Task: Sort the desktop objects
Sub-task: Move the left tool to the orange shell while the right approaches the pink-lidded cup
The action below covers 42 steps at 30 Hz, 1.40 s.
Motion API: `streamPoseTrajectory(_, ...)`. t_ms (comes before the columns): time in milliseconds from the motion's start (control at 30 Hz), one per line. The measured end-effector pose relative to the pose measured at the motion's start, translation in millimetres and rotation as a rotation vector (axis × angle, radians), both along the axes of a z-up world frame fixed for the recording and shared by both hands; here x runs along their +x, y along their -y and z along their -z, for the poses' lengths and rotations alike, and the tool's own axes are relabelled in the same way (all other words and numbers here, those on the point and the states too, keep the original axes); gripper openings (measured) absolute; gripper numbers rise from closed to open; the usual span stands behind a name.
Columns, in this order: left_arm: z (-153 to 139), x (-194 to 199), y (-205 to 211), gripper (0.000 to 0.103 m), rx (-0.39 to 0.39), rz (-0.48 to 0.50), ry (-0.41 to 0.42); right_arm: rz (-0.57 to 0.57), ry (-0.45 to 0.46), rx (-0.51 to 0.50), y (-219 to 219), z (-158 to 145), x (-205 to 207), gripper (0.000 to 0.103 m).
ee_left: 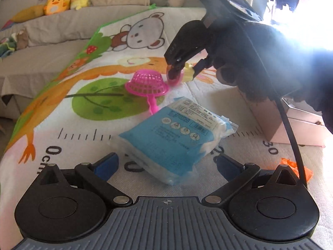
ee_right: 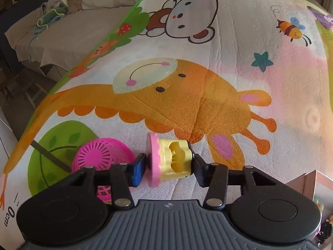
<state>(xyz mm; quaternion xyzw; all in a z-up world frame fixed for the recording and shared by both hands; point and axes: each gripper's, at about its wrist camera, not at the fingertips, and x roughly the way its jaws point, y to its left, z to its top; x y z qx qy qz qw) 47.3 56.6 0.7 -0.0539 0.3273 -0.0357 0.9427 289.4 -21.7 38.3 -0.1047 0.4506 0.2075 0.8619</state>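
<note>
Right up close, the left gripper (ee_left: 166, 162) sits low over the printed play mat (ee_left: 83, 125), its blue-padded fingers spread wide with nothing pinched between them, and just ahead of them lies a blue and white plastic packet (ee_left: 177, 139), flat on the mat's printed ruler line, its near end reaching in between the two tips without touching either as far as I can tell. Off to that gripper's right, a scrap of orange material (ee_left: 291, 166) rests on the mat, and a pale pink cardboard box (ee_left: 291, 129) stands beyond it. A step farther out, a bright pink toy sieve (ee_left: 147, 83) lies upside down on the green tree print, handle pointing back toward the packet. And there, just past the sieve, is the right gripper (ee_left: 183, 70), carried by a black-gloved hand (ee_left: 249, 62) and angled down toward the mat. From its own camera the picture is clear: the right gripper (ee_right: 168, 164) is clamped on a toy cupcake (ee_right: 168, 160), one pad on the pink scalloped top, the other on the pale yellow base, so the toy sits sideways between the fingers, lifted above the orange giraffe print, with the sieve (ee_right: 102, 154) just to its left. Farthest back, a grey sofa (ee_left: 62, 25) carries a yellow duck plush (ee_left: 57, 2) and other soft toys along its backrest.
</note>
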Motion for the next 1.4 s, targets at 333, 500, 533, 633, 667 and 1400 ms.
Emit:
streamPoseTrajectory(333, -1.9, -1.3, 1.1, 0.103, 0.011, -0.024, 0.014, -0.069, 0.122, 0.165, 113.6, -89.3, -152.7, 0.042)
streamPoseTrajectory(500, -15.1, -13.1, 12.1, 0.103, 0.119, -0.038, 0.037, 0.024, 0.082, 0.138, 184.2, -68.6, -225.3, 0.042)
streamPoseTrajectory(533, -20.1, -16.8, 15.6, 0.103, 0.129, -0.032, 0.044, 0.049, 0.058, 0.149, 196.2, -61.2, -233.6, 0.042)
streamPoseTrajectory(633, -36.0, -26.1, 28.6, 0.103, 0.143, 0.000, 0.072, 0.088, -0.033, 0.212, 225.6, -35.3, -257.3, 0.042)
streamPoseTrajectory(667, -40.3, -28.1, 34.1, 0.103, 0.142, 0.017, 0.082, 0.085, -0.083, 0.269, 232.7, -25.9, -264.4, 0.042)
streamPoseTrajectory(1400, -23.2, -46.8, 112.6, 0.103, 0.163, 0.289, -0.015, 0.333, 0.158, 0.324, 293.2, -6.5, -307.8, 0.080)
